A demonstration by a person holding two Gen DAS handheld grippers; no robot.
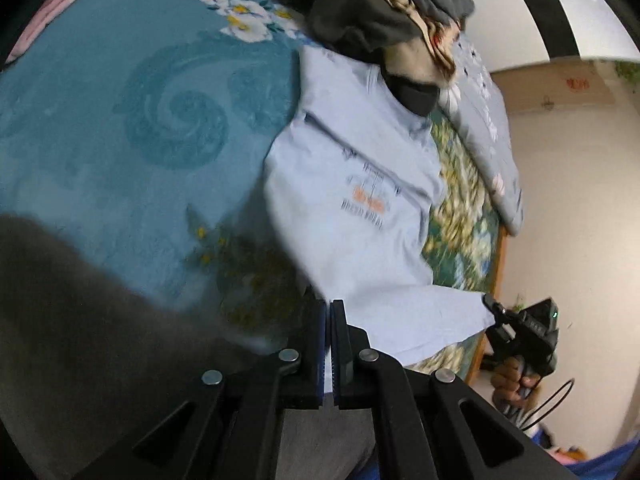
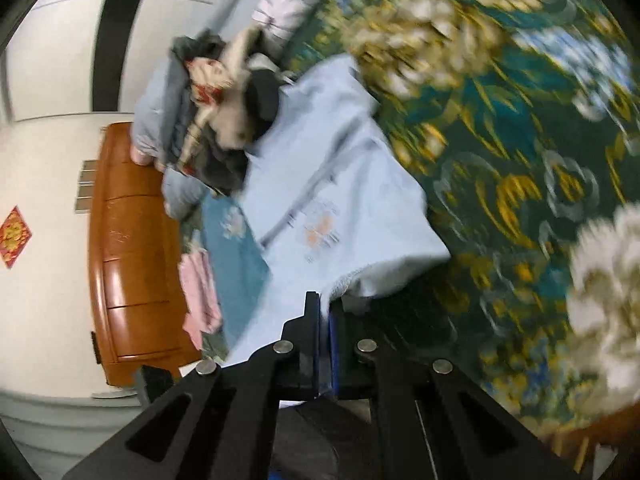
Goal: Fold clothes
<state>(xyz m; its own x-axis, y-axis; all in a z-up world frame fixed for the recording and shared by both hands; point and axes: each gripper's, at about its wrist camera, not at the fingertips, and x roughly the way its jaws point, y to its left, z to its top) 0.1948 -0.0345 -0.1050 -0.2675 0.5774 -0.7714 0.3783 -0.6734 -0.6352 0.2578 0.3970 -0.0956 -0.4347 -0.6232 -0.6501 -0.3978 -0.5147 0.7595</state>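
A light blue T-shirt [image 1: 352, 184] with an orange and grey print lies stretched over the bed; it also shows in the right wrist view [image 2: 332, 184]. My left gripper [image 1: 329, 308] is shut on one corner of its hem. My right gripper [image 2: 325, 300] is shut on the other hem corner, and it shows in the left wrist view [image 1: 492, 306] at the right, held by a hand. The hem is lifted off the bed between the two grippers.
A pile of dark and patterned clothes [image 1: 384, 12] sits at the shirt's collar end. The bed has a teal swirl blanket [image 1: 140, 128] and a green floral cover [image 2: 520, 160]. A wooden headboard [image 2: 128, 248] and pink cloth [image 2: 200, 292] lie left.
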